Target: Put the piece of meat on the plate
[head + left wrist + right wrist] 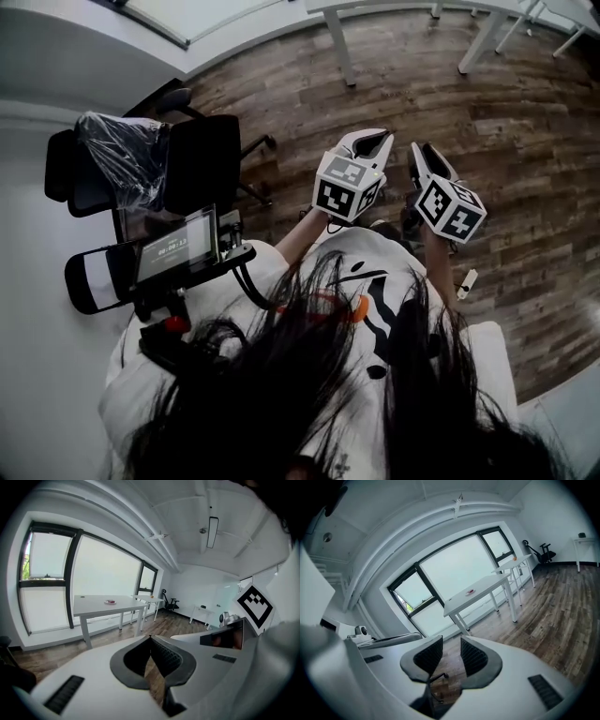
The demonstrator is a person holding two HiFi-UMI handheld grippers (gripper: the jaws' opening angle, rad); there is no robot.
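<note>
Head view: looked down on dark hair and a white shirt. Held the left gripper [373, 141] and the right gripper [424, 152] side by side, near each other, over the wooden floor [525, 141]. Stood just beside a black office chair [202, 164].

Left gripper view: showed the jaws met at their tips, with nothing caught between them. Faced a white table [93, 607] under the window [105, 569]. Found on that table a small reddish item [111, 602], too small to tell meat from plate, well apart from both grippers. Caught the right gripper's marker cube [255, 604] at the right edge.

Right gripper view: showed the jaws parted by a narrow gap, with only floor behind it. Caught the white table again by the window, the small reddish item on its top, far off.
</note>
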